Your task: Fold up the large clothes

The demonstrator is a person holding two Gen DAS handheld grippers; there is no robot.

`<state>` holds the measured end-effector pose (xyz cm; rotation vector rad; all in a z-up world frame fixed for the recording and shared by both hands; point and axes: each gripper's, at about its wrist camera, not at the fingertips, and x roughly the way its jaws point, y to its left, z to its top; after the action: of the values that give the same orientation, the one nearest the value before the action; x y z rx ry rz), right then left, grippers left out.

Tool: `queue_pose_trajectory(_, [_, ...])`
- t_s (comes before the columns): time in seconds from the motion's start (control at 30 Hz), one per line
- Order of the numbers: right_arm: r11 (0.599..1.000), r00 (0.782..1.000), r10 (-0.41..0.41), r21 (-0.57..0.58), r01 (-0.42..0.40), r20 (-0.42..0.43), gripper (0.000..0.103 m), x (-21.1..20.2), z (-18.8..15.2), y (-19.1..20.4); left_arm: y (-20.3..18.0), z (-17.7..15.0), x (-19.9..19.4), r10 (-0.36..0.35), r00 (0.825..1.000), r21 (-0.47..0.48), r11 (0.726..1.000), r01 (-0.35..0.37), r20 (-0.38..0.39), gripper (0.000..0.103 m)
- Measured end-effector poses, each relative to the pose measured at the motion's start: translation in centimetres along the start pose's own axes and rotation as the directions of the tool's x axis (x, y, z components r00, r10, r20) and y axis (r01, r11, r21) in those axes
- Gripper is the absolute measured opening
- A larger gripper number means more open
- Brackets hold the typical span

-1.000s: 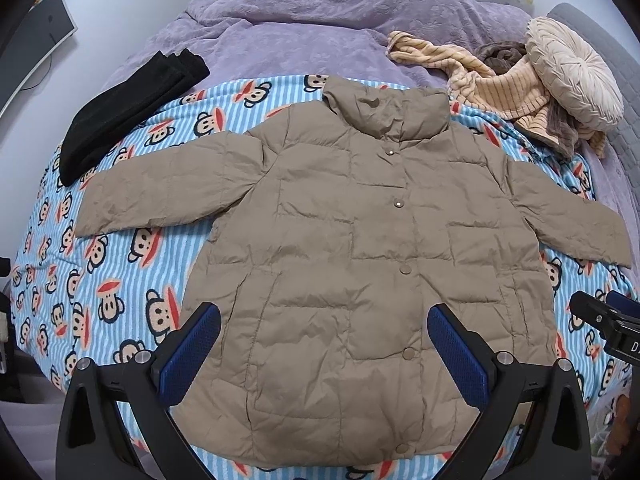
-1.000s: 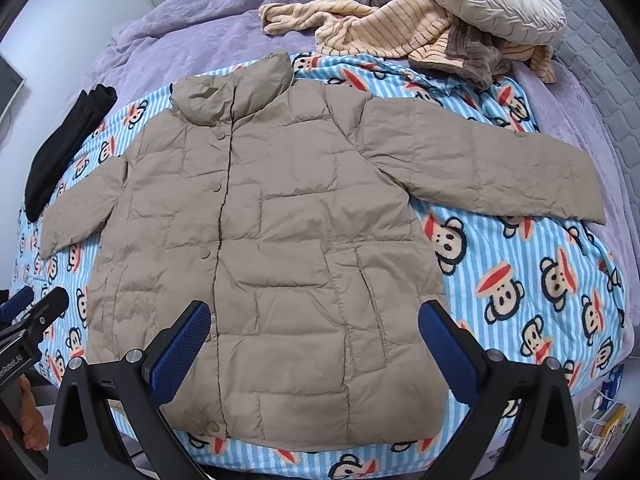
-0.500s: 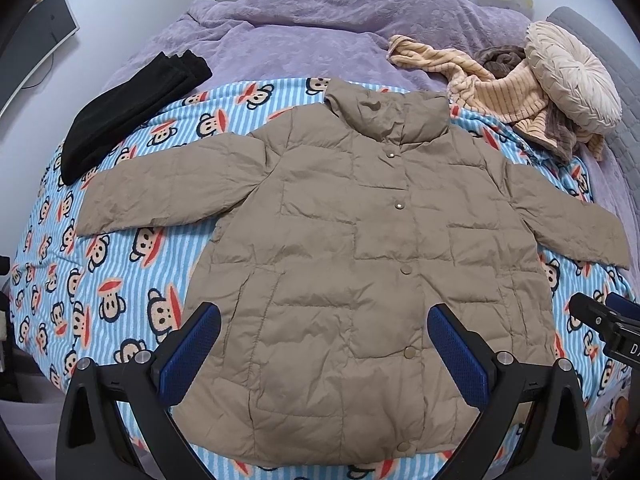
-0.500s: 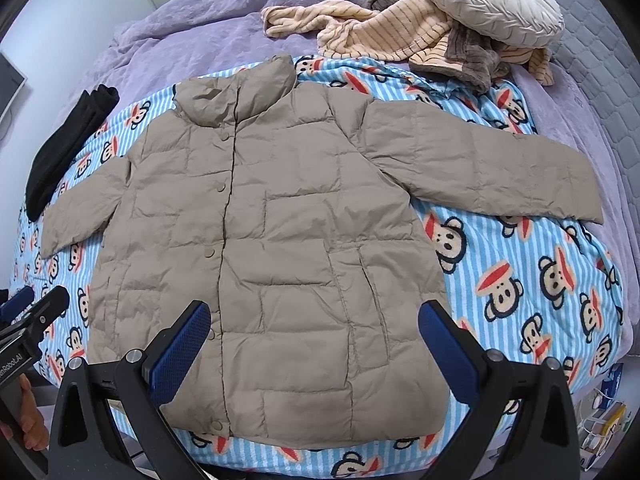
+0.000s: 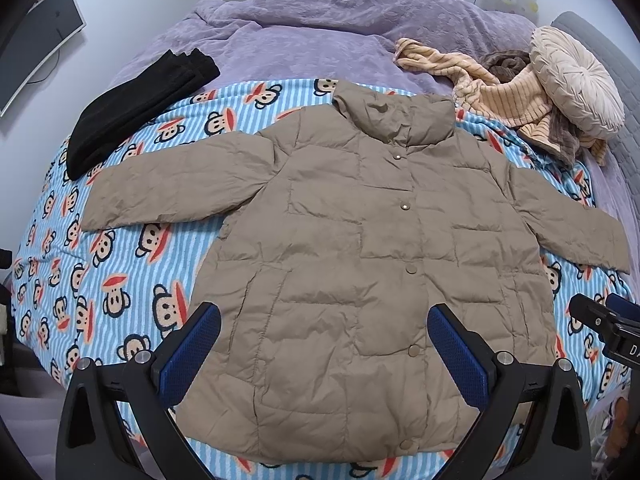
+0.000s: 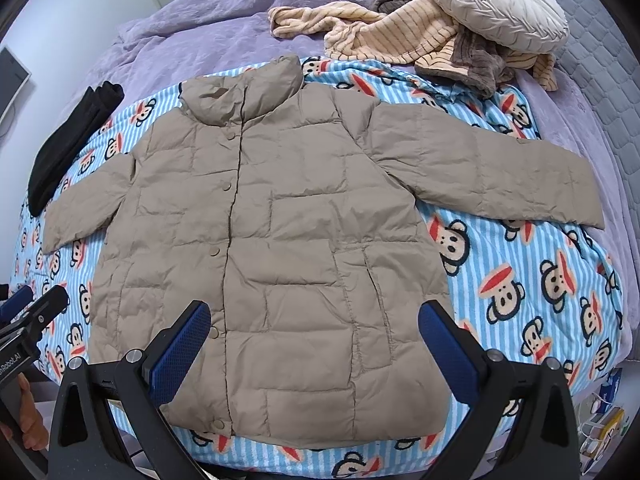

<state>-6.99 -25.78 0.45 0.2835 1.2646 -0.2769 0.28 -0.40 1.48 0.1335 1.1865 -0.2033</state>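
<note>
Tan jacket (image 5: 360,280) flat, both claws agape; monitor (image 5: 36,36) left view only, bins (image 6: 604,424) right view only

Each hand-held gripper (image 5: 324,350) (image 6: 314,346) has black triangular arms with silver screws. The fingers (image 5: 456,354) carry blue textured pads. White lettering marks the bodies.

both views shifted slightly; jacket (image 5: 360,272) appears marginally lower.

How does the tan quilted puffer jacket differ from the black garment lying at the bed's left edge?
The tan quilted puffer jacket lies spread flat with both sleeves out; the black garment is already folded into a narrow strip. The jacket covers far more of the bed. The jacket sits centred, the black garment at the edge. Both rest on the monkey-print striped blanket, and neither tool touches them.
</note>
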Motion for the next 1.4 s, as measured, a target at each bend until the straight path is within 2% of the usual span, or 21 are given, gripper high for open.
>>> queue_pose_trajectory(1.4, [1.0, 1.0, -0.011, -0.002, 0.011, -0.016, 0.103, 0.2, -0.7, 0.9, 1.0, -0.9, -0.4, 0.001, 1.0, -0.022, 1.0, -0.001, 0.005, 0.103])
